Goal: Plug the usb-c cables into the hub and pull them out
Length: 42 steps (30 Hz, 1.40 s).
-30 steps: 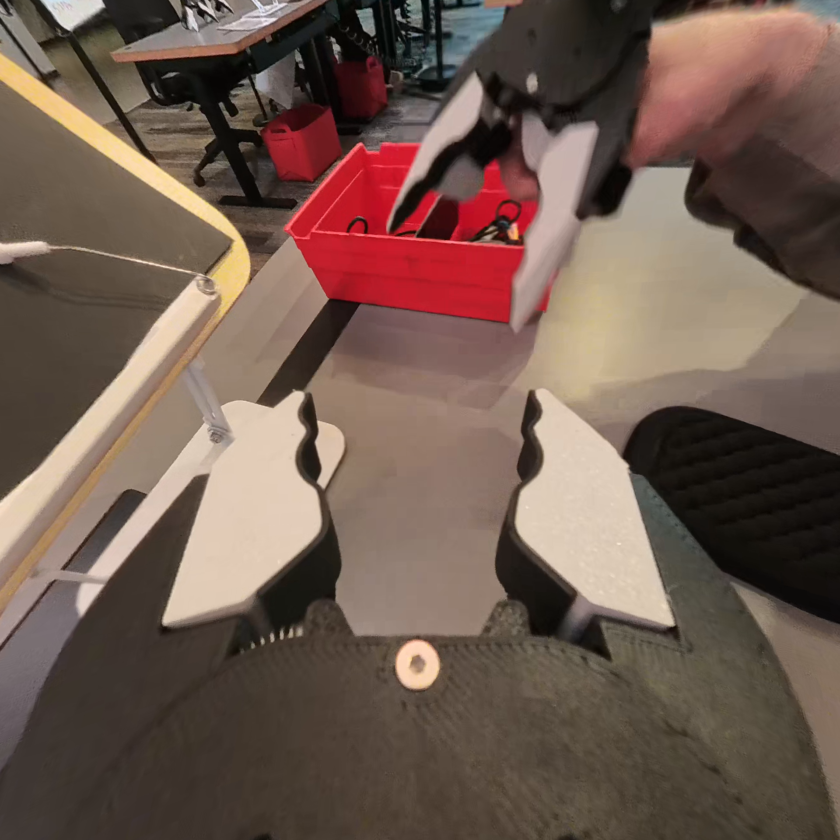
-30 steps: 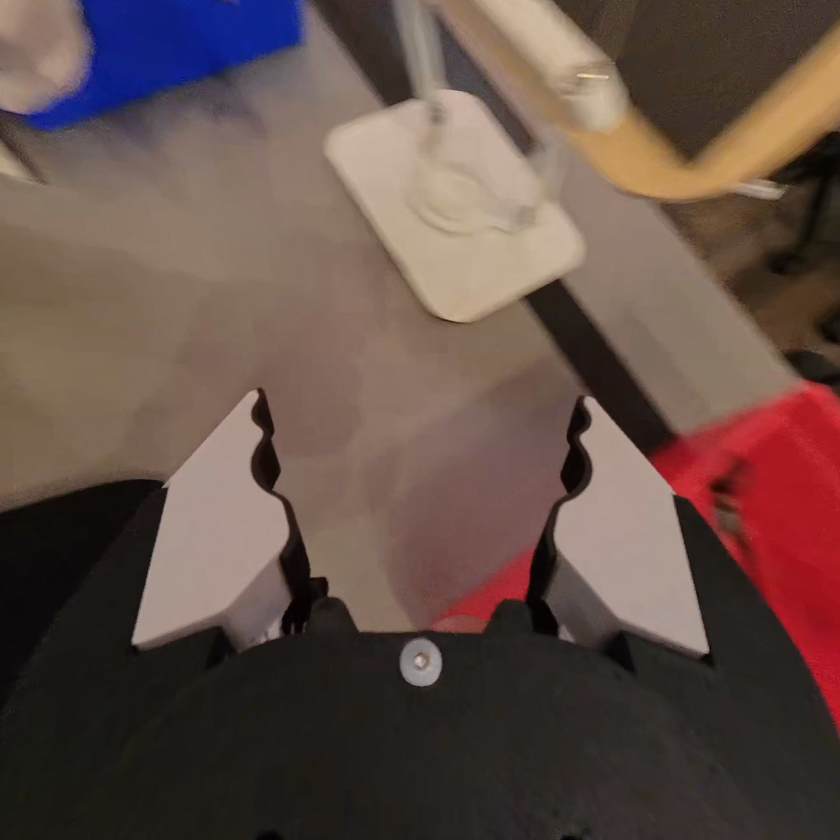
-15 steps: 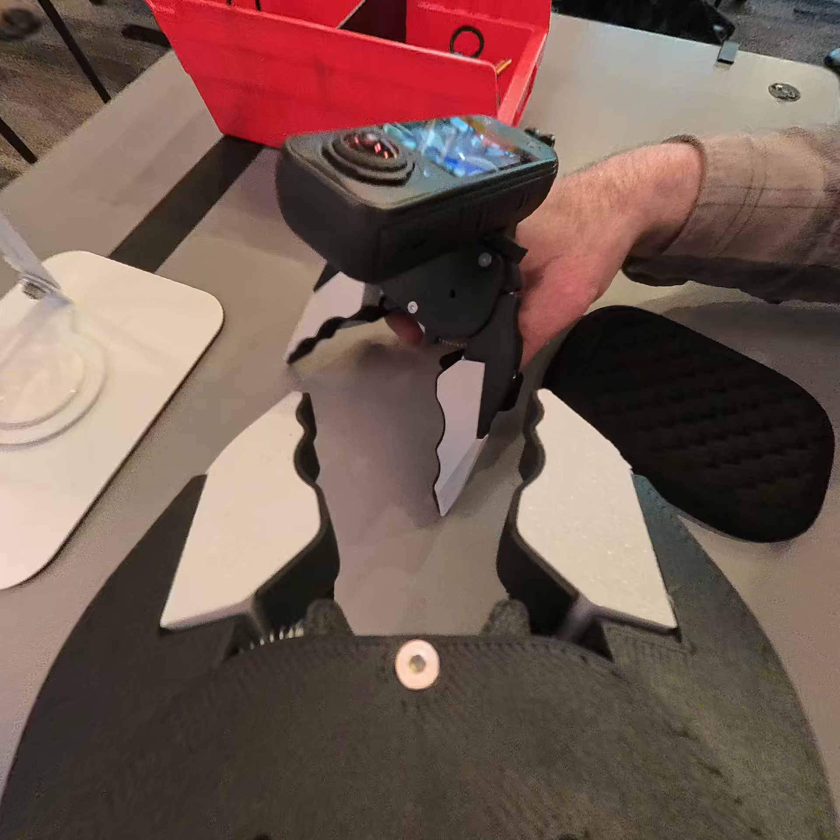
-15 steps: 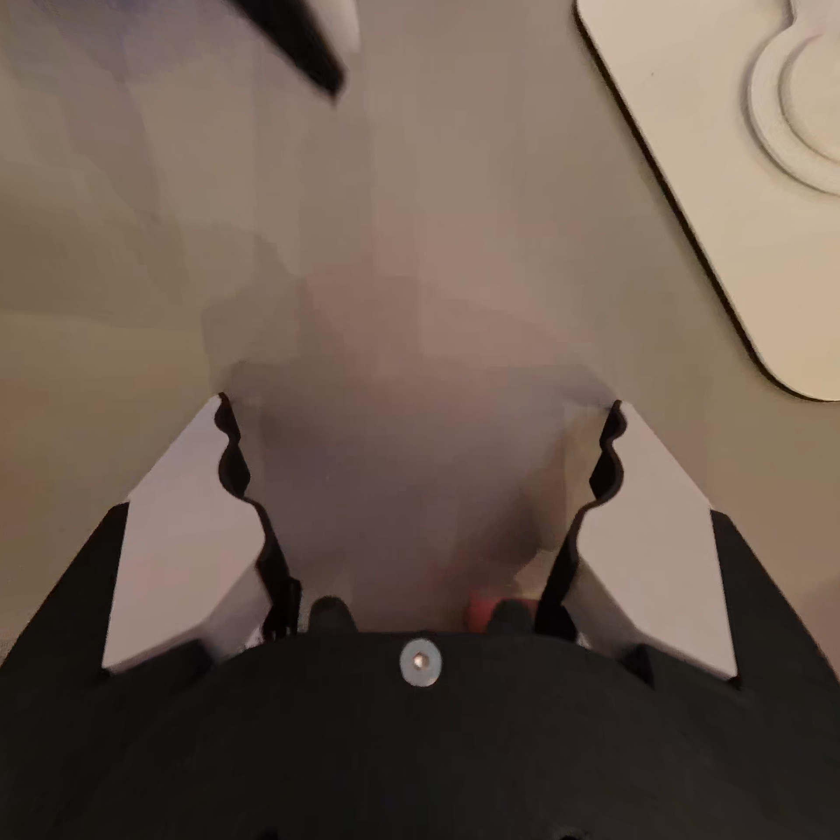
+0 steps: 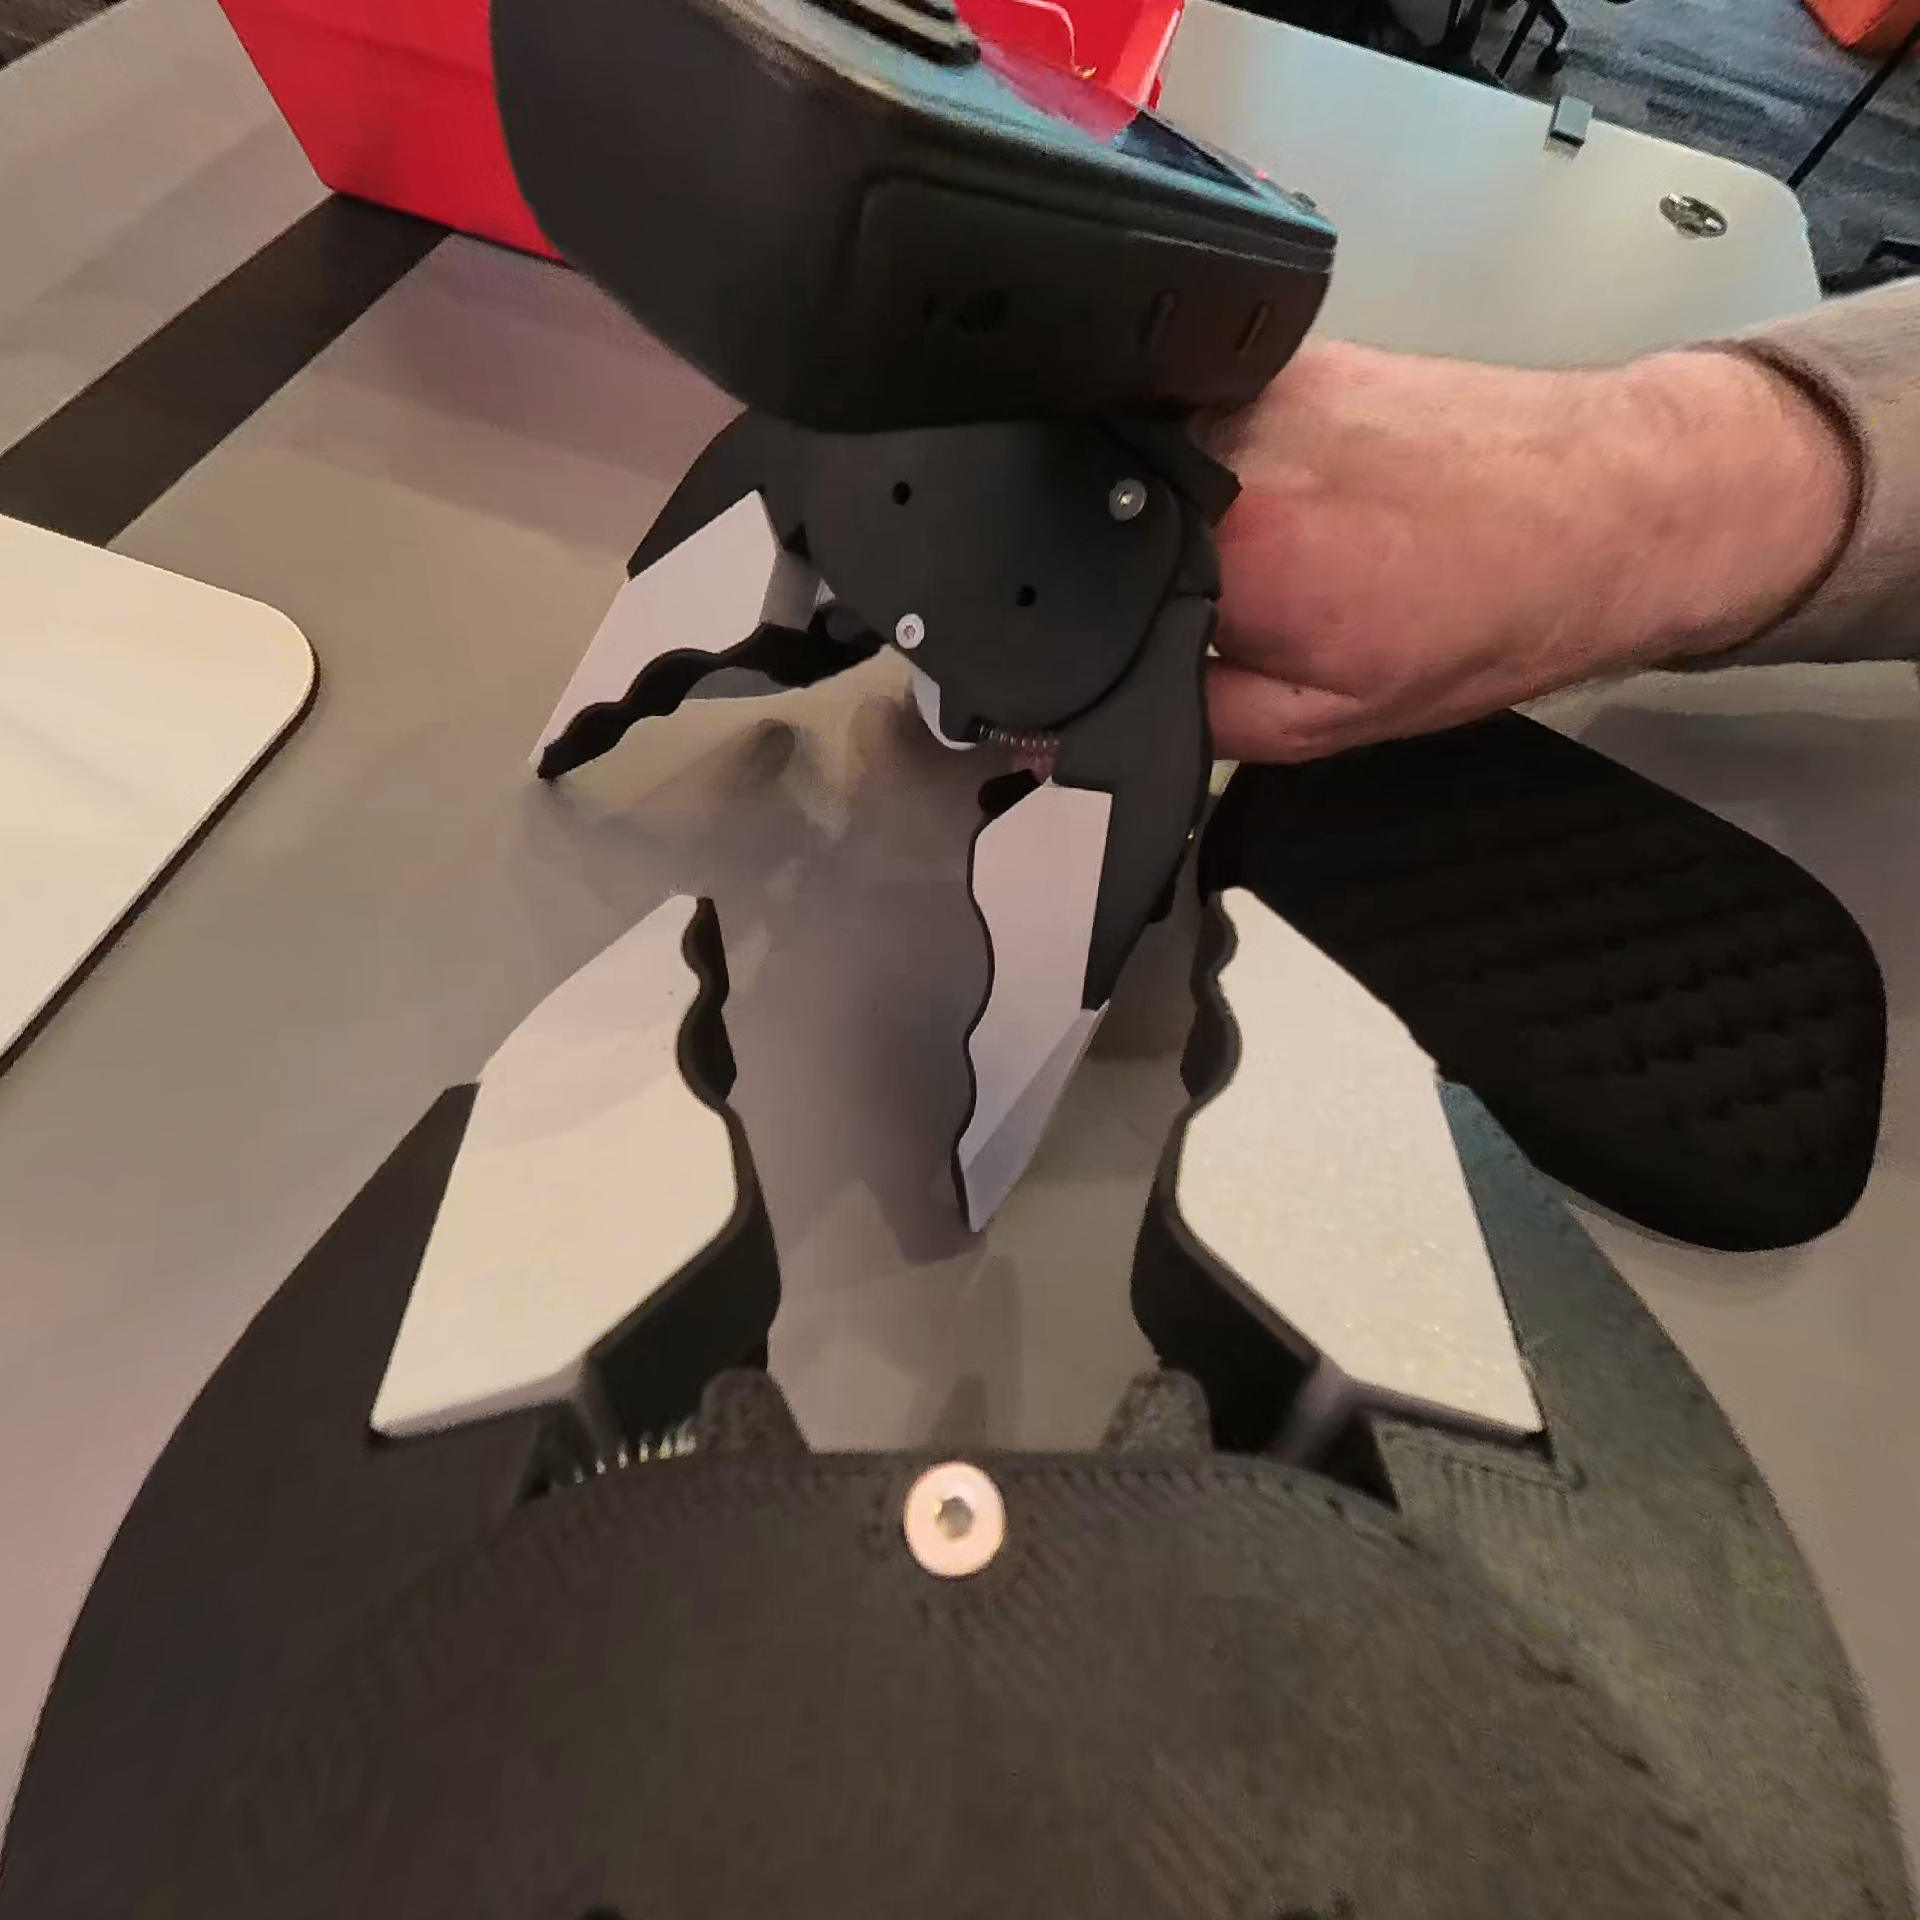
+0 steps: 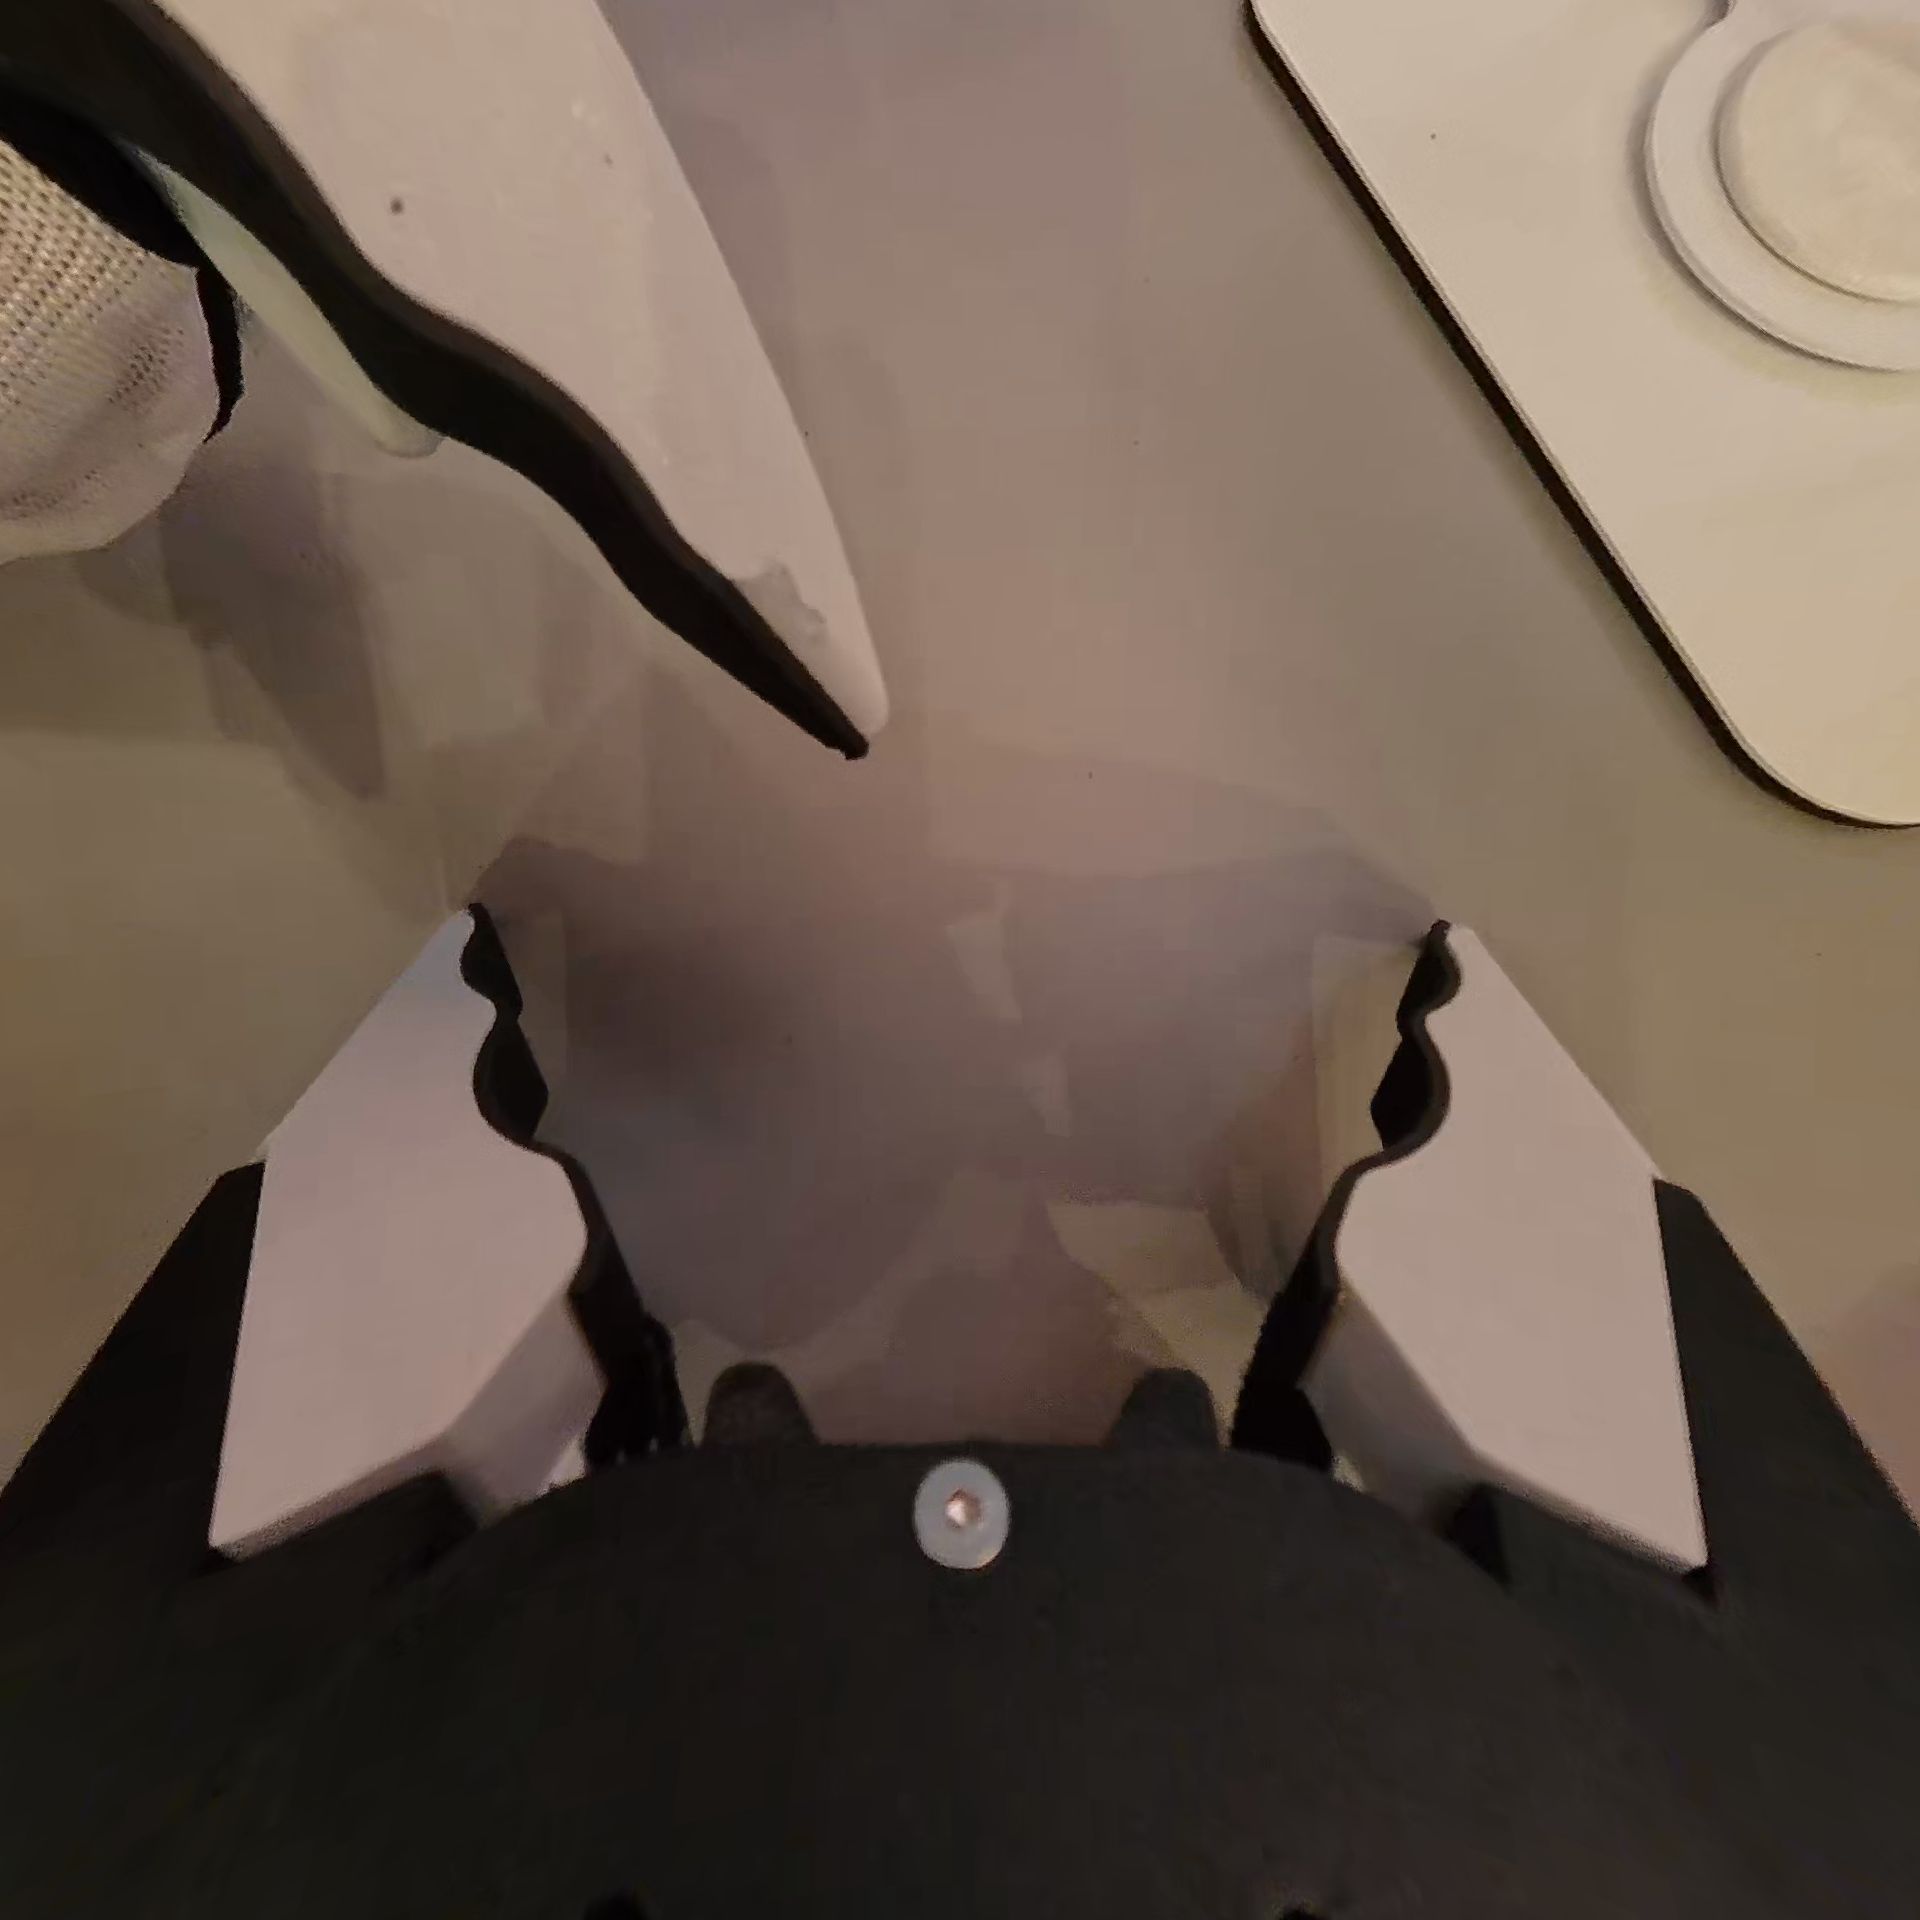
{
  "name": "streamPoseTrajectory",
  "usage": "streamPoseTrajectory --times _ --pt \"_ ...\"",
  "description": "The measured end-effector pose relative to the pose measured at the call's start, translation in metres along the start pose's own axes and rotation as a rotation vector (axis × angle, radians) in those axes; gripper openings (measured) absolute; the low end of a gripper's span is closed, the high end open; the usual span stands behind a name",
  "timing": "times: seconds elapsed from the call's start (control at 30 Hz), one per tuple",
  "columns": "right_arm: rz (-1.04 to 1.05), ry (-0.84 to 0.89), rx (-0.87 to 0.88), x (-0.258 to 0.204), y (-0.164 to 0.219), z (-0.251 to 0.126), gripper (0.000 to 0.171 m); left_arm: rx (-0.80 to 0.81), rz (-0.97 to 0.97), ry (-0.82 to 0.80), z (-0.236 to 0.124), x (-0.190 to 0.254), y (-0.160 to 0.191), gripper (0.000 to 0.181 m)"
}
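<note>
No usb-c cable or hub shows in either view. My left gripper is open and empty, low over the grey table. My right gripper, held by a hand, stands right in front of it, wide open and empty, with both fingertips down on the table. One of its fingers reaches between the left gripper's fingers. In the right wrist view my right gripper points straight down at bare table, and one finger of the left gripper enters from the upper left.
A red bin stands at the far side of the table. A white stand base lies at the left and also shows in the right wrist view. A black textured pad lies at the right.
The right gripper came down from above the red bin to the table in front of the left gripper. The left gripper tilted down and moved closer. Both stayed open.
</note>
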State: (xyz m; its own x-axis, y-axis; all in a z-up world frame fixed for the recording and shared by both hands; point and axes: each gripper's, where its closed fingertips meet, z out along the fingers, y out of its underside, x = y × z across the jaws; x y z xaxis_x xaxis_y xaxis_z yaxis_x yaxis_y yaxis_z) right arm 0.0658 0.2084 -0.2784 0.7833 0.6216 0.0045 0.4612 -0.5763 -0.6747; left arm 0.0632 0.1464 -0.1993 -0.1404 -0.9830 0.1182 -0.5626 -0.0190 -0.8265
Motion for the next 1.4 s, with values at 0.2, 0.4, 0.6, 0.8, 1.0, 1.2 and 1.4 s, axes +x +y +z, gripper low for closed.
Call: streamPoseTrajectory --times 0.2,0.4,0.6,0.8,1.0,1.2,1.4 --pt "-0.006 -0.005 0.001 0.000 0.000 0.000 0.159 0.021 -0.042 0.008 0.003 -0.007 0.005 0.085" --pt "-0.005 -0.006 0.001 0.000 0.000 0.000 0.159 0.075 -0.079 0.042 0.007 -0.008 0.008 0.087" --pt "-0.005 -0.005 0.001 0.000 0.000 0.000 0.159 0.181 -0.077 0.099 0.002 -0.006 0.001 0.077" --pt "-0.005 -0.005 0.001 0.000 0.000 0.000 0.159 0.220 -0.135 0.135 0.003 -0.008 -0.004 0.078" --pt "-0.005 -0.005 0.001 0.000 0.000 0.000 0.159 0.234 -0.146 0.121 0.002 -0.010 -0.005 0.075" --pt "-0.005 -0.005 0.001 0.000 0.000 0.000 0.159 0.259 -0.144 0.141 -0.001 -0.008 -0.006 0.072" --pt "-0.005 -0.005 0.001 0.000 0.000 0.000 0.159 0.262 -0.113 0.132 -0.001 -0.005 -0.006 0.071"
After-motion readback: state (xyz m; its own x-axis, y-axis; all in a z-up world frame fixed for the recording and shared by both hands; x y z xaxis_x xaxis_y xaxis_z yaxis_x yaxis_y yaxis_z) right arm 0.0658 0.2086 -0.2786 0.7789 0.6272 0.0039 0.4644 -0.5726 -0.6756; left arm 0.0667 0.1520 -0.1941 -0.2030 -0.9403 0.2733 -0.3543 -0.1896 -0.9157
